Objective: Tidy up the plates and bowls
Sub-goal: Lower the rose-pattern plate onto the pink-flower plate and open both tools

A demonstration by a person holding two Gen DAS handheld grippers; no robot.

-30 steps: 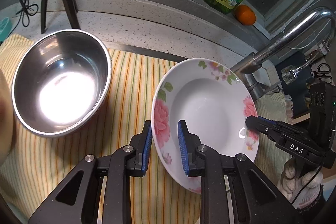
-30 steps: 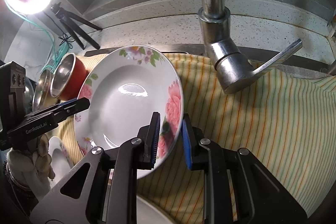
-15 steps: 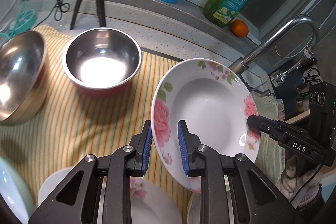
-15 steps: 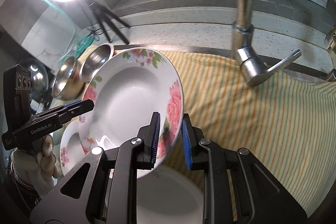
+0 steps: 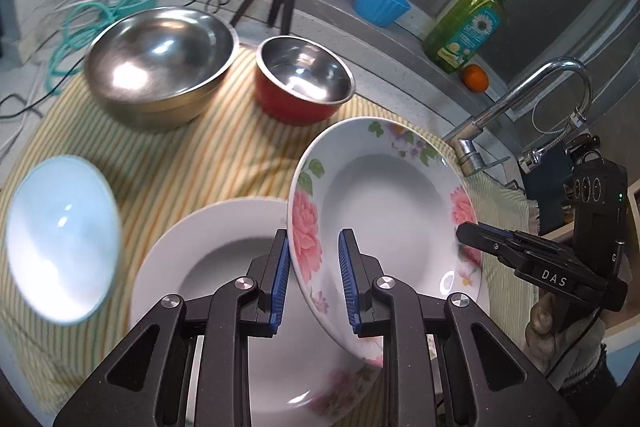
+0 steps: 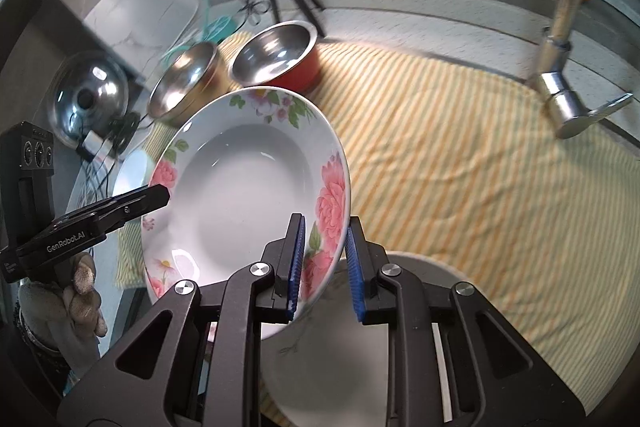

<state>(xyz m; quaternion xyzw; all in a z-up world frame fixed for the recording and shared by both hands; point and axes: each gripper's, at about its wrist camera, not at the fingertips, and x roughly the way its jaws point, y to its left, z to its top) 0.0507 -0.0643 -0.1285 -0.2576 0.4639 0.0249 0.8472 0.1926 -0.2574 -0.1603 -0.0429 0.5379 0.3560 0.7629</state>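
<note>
Left wrist view, nearest first: the left gripper (image 5: 313, 277) and right gripper (image 5: 460, 231) each pinch opposite rims of one floral plate (image 5: 384, 211), held tilted in the air above a plain white plate (image 5: 224, 259) lying on the striped cloth (image 5: 192, 155). One pale blue bowl (image 5: 60, 239) at left is blurred. Farther back stand two empty steel bowls, a large steel bowl (image 5: 160, 63) and a red-sided bowl (image 5: 304, 79). Beyond, one blue cup (image 5: 380, 5) and one soap bottle (image 5: 464, 27); the orange (image 5: 474, 77) is partly hidden in the right wrist view.
</note>
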